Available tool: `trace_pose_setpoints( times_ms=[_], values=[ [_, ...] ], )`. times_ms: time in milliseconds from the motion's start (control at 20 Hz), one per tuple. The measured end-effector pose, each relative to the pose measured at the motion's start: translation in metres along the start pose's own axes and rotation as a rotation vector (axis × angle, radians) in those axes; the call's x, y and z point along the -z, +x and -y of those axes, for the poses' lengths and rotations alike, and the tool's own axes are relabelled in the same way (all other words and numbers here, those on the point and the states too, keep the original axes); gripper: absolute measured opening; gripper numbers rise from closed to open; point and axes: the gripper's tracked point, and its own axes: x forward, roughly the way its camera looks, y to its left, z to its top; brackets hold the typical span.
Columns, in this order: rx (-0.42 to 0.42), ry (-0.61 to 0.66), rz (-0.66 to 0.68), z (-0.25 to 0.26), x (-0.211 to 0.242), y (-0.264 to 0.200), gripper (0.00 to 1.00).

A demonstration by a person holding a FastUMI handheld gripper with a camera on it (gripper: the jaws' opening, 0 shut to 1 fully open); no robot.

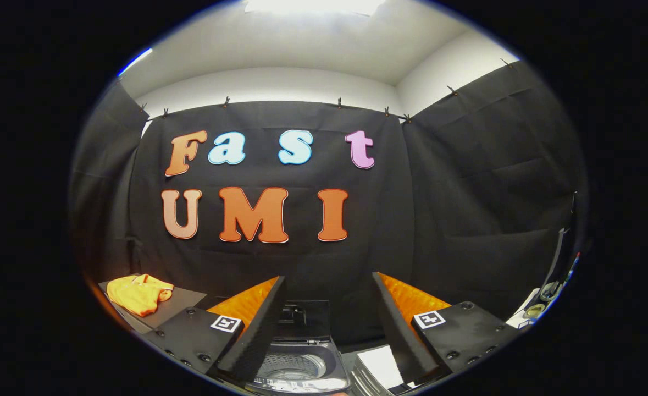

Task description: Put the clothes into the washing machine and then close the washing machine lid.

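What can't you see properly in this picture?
- Washing machine: in the gripper view, only its open drum between the spread fingers; the fingers cover its sides.
- Raised lid: dark against the wall, details unclear.
- Yellow clothes: small, crumpled, so their kind is unclear.
- White thing beside the machine: partly behind a finger.
- Gripper: open, empty.

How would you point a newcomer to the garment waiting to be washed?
Start at the washing machine, lid up, drum showing between the open, empty jaws of the gripper. Look left, beyond the left finger, to a dark board. The crumpled orange-yellow garment lies there, the only cloth item around.
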Motion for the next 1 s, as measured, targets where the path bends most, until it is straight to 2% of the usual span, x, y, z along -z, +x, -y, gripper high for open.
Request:
trace_pose_setpoints(
  times_ms=[350, 600, 1000],
  values=[
    [-0.124, 0.053, -0.044, -0.025, 0.015, 0.007, 0.98],
    [-0.11, 0.057, -0.04, -0.054, 0.012, 0.016, 0.99],
    [-0.17, 0.057, -0.028, -0.196, -0.008, 0.026, 0.98]
  ],
)
